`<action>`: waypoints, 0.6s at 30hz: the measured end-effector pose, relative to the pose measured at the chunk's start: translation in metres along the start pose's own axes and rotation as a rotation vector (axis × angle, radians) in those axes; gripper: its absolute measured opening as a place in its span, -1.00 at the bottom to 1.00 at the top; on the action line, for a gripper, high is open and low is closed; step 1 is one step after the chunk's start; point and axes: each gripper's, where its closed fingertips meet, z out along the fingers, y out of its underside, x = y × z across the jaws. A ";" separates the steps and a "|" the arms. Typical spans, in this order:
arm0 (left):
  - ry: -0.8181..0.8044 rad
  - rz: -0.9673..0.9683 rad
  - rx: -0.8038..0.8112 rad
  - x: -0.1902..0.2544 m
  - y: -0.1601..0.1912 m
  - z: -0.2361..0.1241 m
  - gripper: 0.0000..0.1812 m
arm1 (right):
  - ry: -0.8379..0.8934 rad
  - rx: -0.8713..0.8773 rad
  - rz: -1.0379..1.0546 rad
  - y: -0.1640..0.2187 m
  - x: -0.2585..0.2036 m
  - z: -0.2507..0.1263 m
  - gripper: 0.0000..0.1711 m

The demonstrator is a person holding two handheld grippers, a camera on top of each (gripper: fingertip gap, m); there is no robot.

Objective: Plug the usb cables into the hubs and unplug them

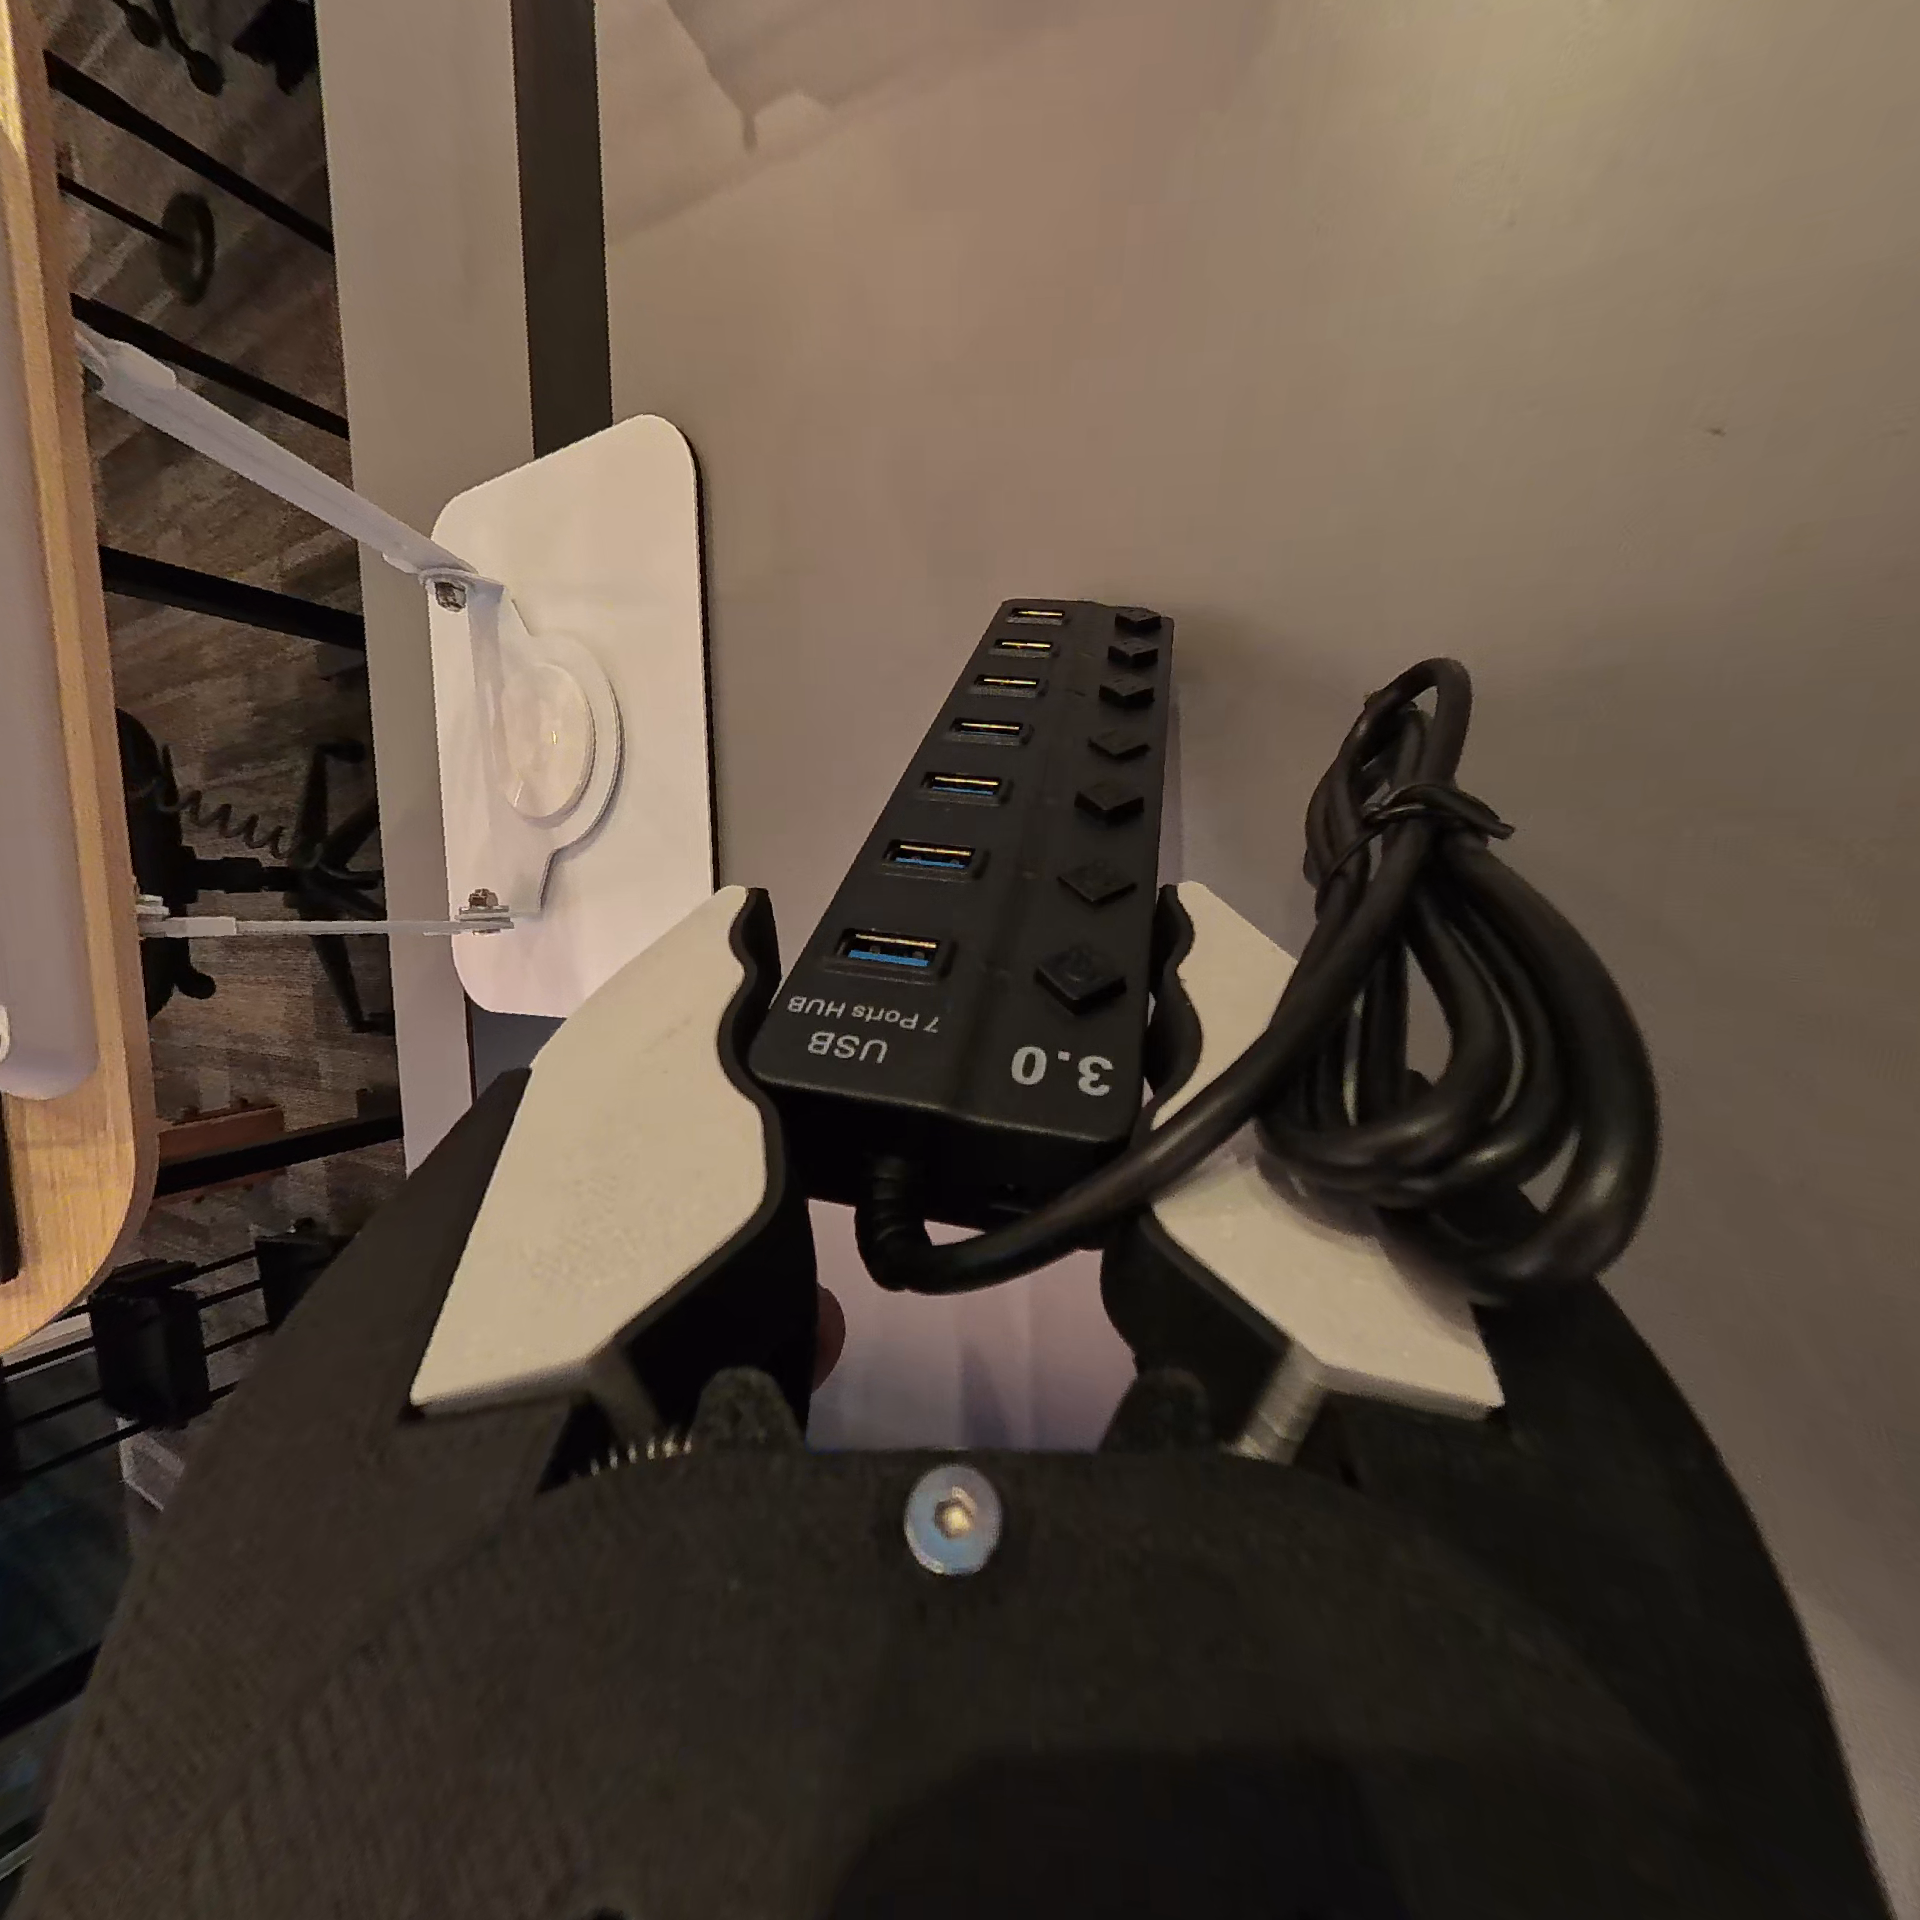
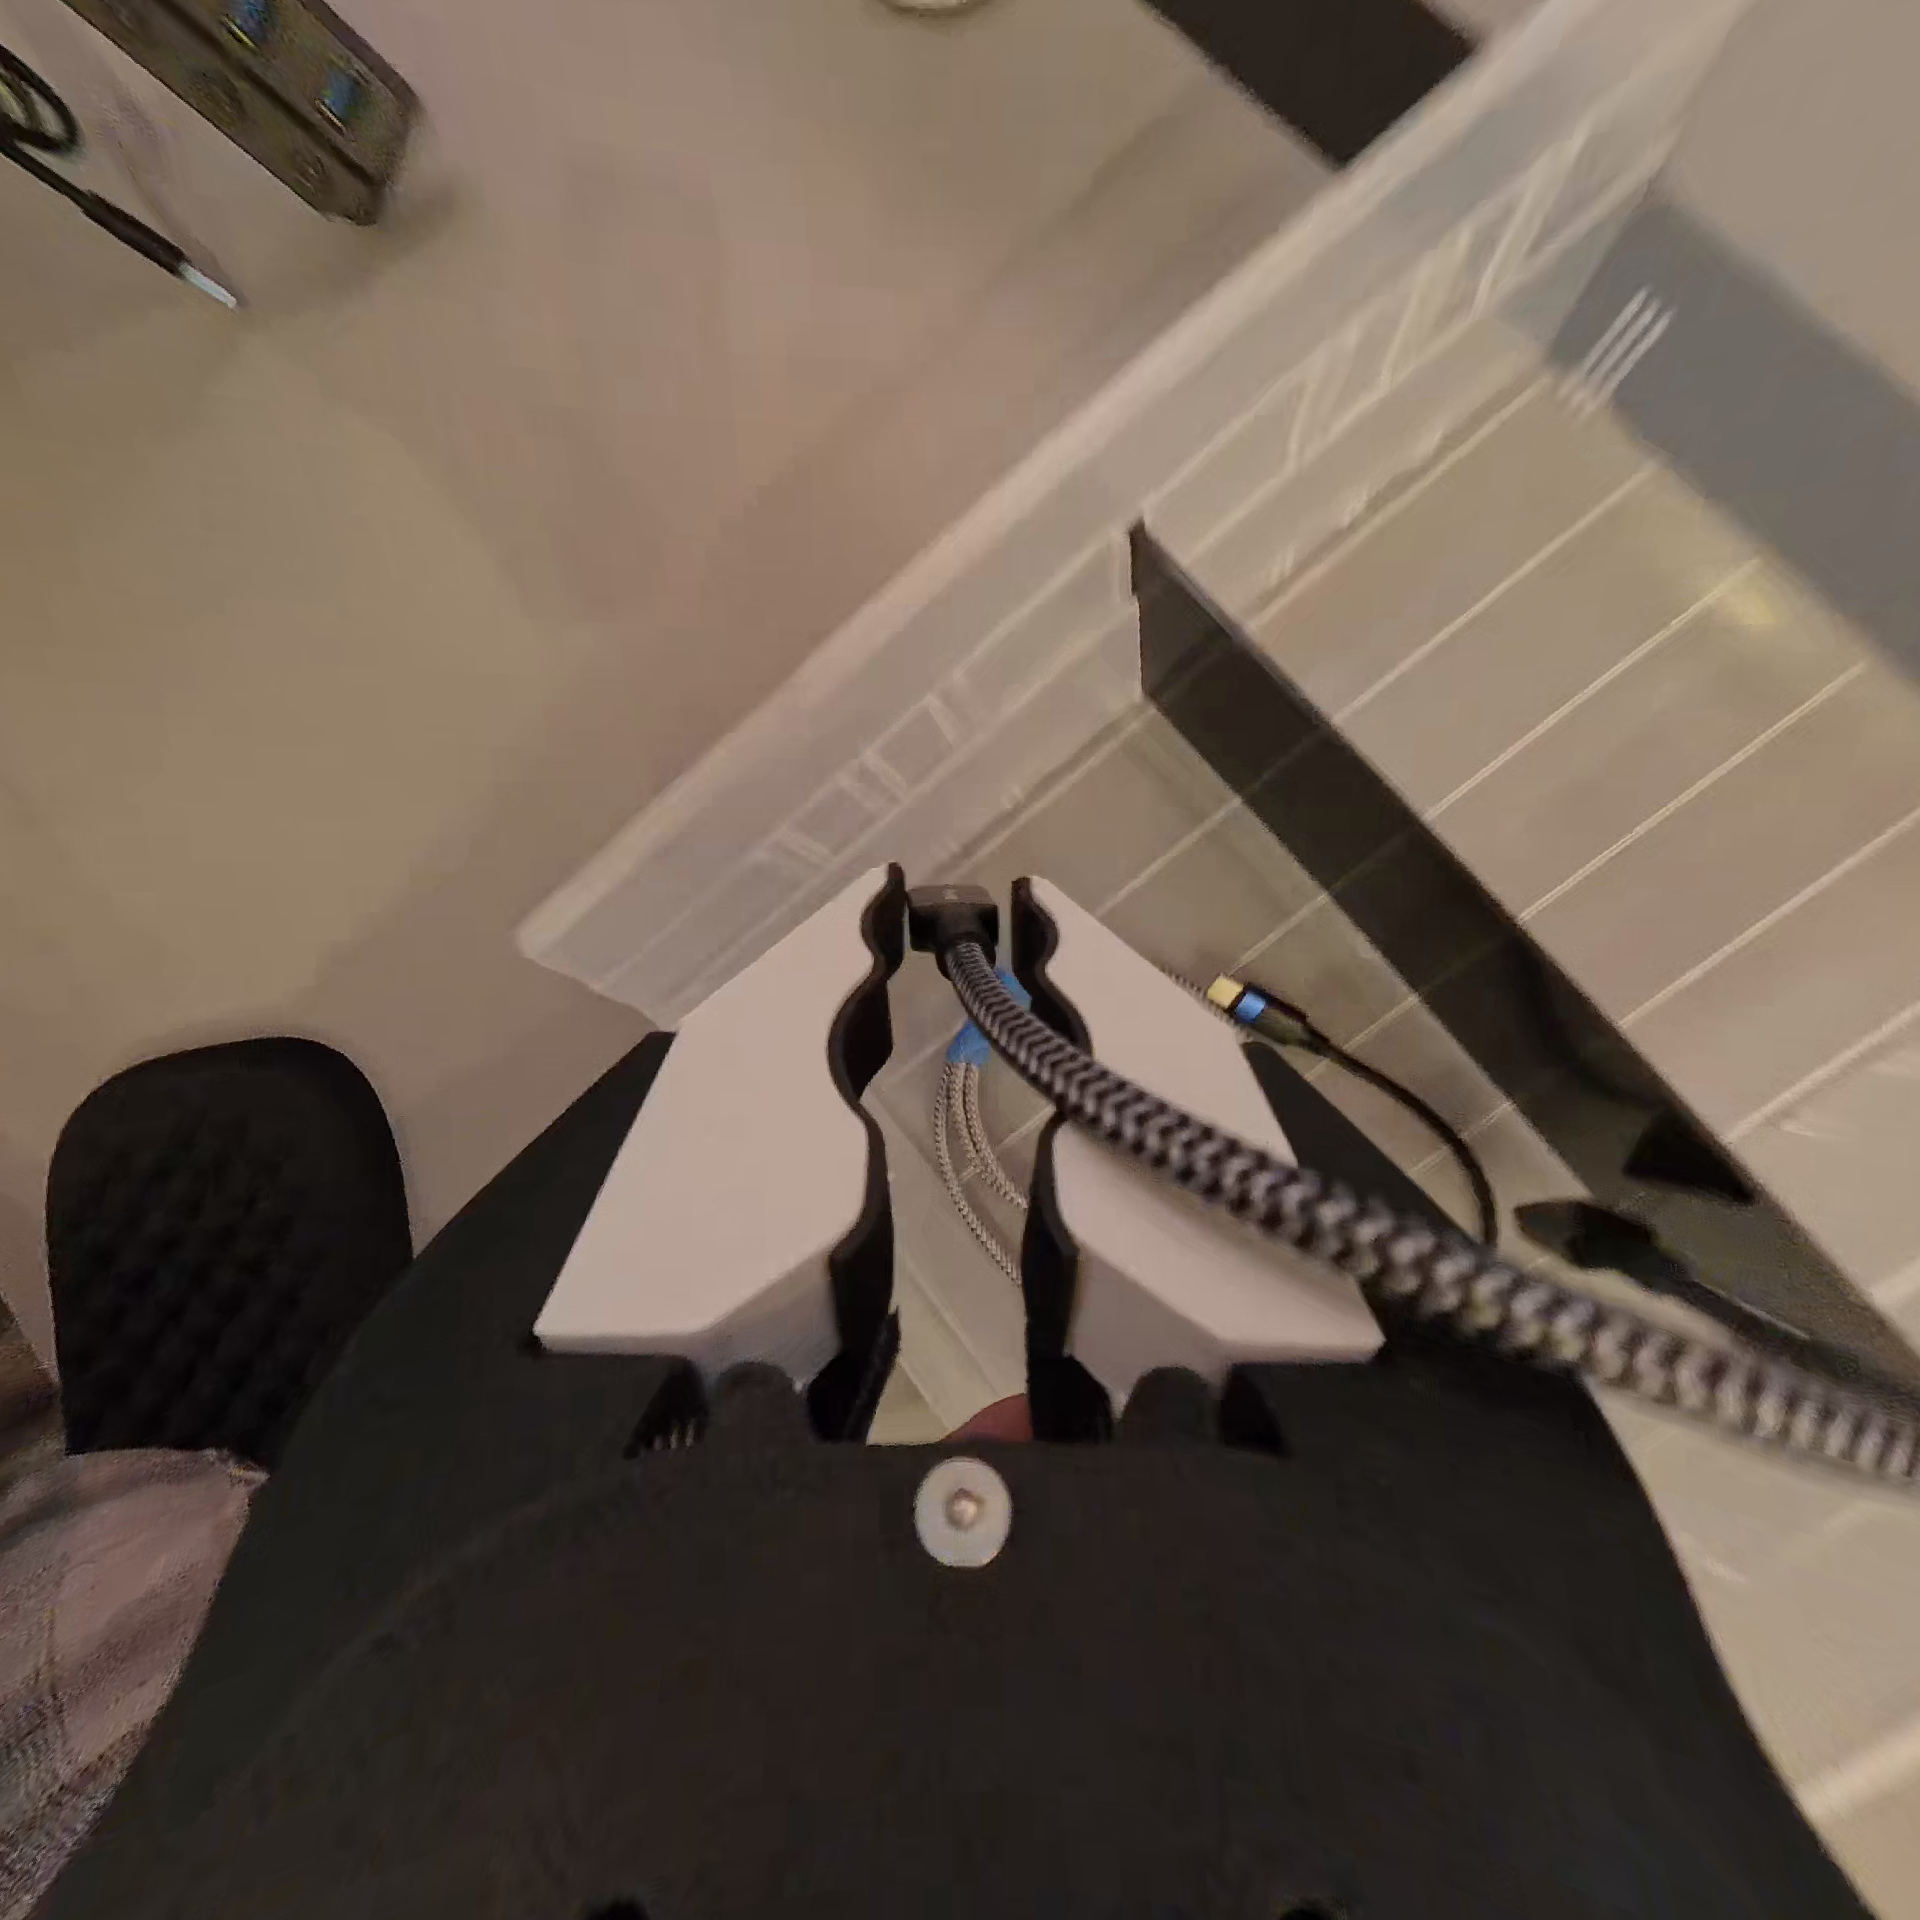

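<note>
Seven ports run in a row down the top of the black USB hub [image 1: 997,862], each with a small square button beside it; all of the ports are vacant. The hub lies flat on the pale bench [image 1: 1455,468], its near end caught between the white fingers [image 1: 644,1122] of the left gripper [image 1: 961,935], which press against both of its long sides. From that near end the hub's own black cord [image 1: 1455,997] loops out over the right-hand finger and lies in a tied bundle just beside the hub. Past the hub's left side a white plate with a clear round mount [image 1: 566,727] stands at the bench edge.

The right gripper [image 2: 951,914] has its fingers closed on the black plug [image 2: 951,920] of a braided black-and-white cable [image 2: 1195,1122], held at the very tips; the cable trails back over the right-hand finger and off the frame. Below the fingers lie a silver braided cable [image 2: 971,1153] and a thin black cable with a blue and gold tip [image 2: 1247,1003], both inside a clear plastic bin [image 2: 1039,644]. A hub [image 2: 301,94] shows blurred in the far upper left corner of the right wrist view, well apart from the held plug. A black chair back [image 2: 218,1226] stands at the lower left.
</note>
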 end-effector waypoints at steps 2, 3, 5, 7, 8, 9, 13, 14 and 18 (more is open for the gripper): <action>0.001 0.000 -0.001 0.000 0.000 0.000 -0.24 | 0.000 -0.080 0.030 0.016 0.006 0.014 -0.54; 0.001 -0.001 -0.001 0.000 0.000 0.000 -0.24 | 0.006 -0.103 0.040 0.020 0.008 0.017 -0.43; 0.004 -0.001 0.000 0.000 0.000 0.000 -0.24 | 0.036 -0.151 0.054 0.027 0.009 0.014 -0.36; 0.007 -0.002 -0.001 0.000 0.001 -0.001 -0.24 | 0.101 -0.178 0.062 0.032 0.014 0.003 -0.33; 0.007 -0.001 0.000 0.000 0.001 -0.001 -0.24 | 0.133 -0.188 0.071 0.034 0.016 -0.003 -0.34; 0.007 0.000 -0.001 0.000 0.001 -0.001 -0.24 | 0.167 -0.196 0.071 0.035 0.017 -0.010 -0.34; 0.001 0.006 -0.001 0.000 -0.001 -0.001 -0.24 | 0.338 -0.147 0.007 0.015 0.013 -0.050 -0.35; -0.004 0.007 0.004 0.000 -0.002 -0.001 -0.24 | 0.356 -0.080 -0.051 -0.004 0.002 -0.060 -0.35; -0.017 -0.013 0.056 -0.004 -0.009 -0.006 -0.24 | 0.305 0.230 -0.409 -0.096 -0.080 -0.077 -0.41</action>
